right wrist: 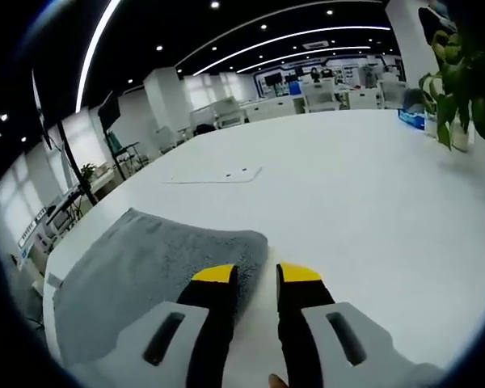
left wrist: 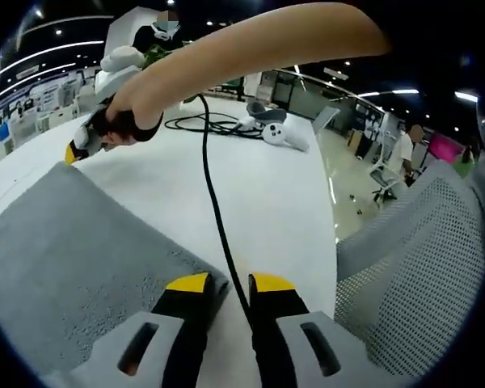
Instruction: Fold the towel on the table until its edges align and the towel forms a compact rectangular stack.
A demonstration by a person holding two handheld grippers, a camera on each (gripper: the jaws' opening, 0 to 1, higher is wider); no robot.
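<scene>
- Grey towel (right wrist: 158,263) lies flat at the table (right wrist: 347,194) corner; its long axis follows the near edge.
- Left gripper (left wrist: 229,283): jaws parted, empty, straddling a black cable (left wrist: 214,202).
- Right gripper (right wrist: 257,273): jaws parted, empty, at the towel's edge.

So the right gripper (right wrist: 255,279) sits low over the white table (right wrist: 347,210), yellow-tipped jaws a little apart with nothing between them. The grey towel (right wrist: 153,271) lies flat at the left, its corner just under the left jaw. A potted plant (right wrist: 461,89) stands far right.
</scene>
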